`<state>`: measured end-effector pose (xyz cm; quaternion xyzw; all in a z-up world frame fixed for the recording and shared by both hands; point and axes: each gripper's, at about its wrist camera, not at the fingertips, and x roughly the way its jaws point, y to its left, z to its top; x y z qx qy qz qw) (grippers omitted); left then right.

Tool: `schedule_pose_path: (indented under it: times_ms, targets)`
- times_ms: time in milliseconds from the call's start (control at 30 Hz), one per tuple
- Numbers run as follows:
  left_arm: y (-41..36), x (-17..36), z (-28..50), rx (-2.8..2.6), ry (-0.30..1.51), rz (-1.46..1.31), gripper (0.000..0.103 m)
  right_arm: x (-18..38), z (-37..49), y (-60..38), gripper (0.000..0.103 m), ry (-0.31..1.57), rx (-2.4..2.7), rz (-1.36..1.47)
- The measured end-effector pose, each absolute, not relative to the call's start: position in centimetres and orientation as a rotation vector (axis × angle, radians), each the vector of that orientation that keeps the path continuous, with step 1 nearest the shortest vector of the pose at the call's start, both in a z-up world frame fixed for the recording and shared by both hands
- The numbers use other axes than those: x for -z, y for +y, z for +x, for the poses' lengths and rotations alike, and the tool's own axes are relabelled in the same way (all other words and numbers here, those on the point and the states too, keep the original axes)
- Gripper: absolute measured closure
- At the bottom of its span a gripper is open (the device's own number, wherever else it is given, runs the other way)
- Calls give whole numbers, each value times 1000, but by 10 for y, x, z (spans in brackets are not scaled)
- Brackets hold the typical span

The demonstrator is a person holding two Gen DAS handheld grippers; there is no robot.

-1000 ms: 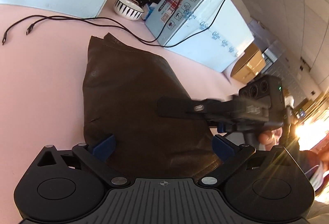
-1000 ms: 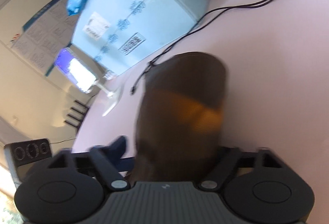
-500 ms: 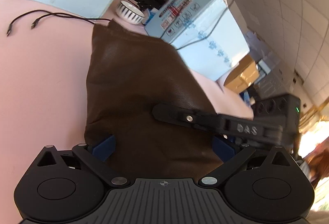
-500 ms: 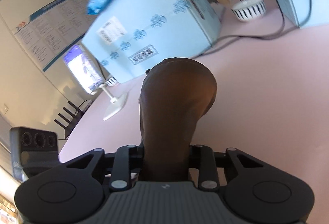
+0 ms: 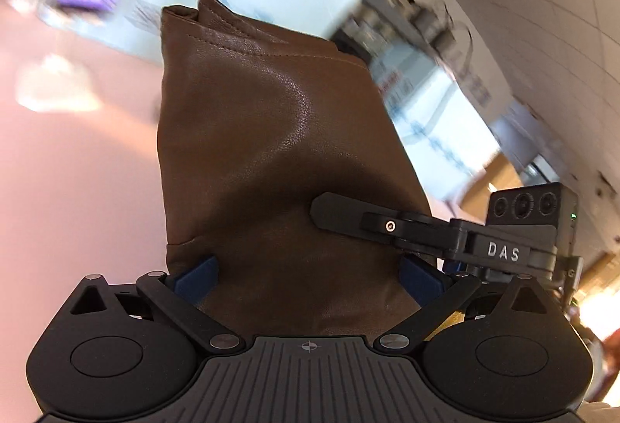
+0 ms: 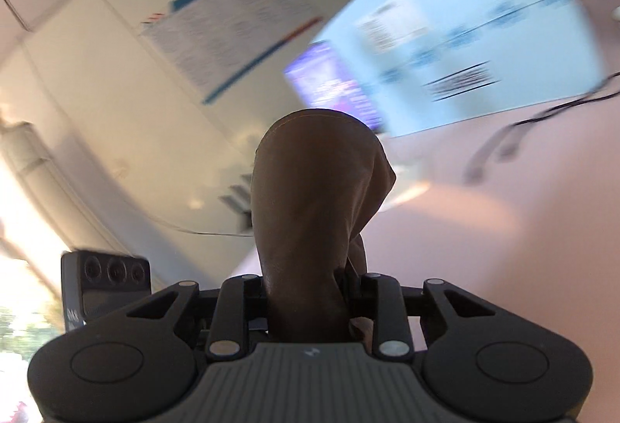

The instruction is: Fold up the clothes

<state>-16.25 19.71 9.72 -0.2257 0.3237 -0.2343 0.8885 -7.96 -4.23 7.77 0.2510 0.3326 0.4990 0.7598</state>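
The brown leather-look garment [image 5: 279,159] lay draped between the left gripper's [image 5: 308,277] blue pads, which stood wide at its edges, so whether those jaws pinched it could not be told. The right gripper [image 6: 310,303] had its jaws clenched on a bunched fold, lifted clear of the pink tabletop [image 6: 503,229]. Judging by the slick surface, the garment could slide out and sag, spoiling the fold.

Brown leather garment [image 5: 271,136], pink table [image 5: 77,190], black tongs [image 6: 306,303]
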Motion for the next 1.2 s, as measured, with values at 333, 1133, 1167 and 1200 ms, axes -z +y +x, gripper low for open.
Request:
schedule_pose_path:
  times_ms: [333, 1133, 1167, 1200]
  targets:
    - [284, -42, -177, 130, 816, -577, 3, 23, -34, 43, 65, 1069, -857, 717]
    - [278, -20, -199, 76, 757, -549, 2, -90, -71, 62, 23, 826, -1112, 358]
    - [277, -18, -198, 76, 755, -546, 2, -83, -68, 71, 24, 874, -1080, 352]
    - [277, -18, -199, 76, 761, -546, 2, -76, -64, 79, 24, 917, -1055, 338]
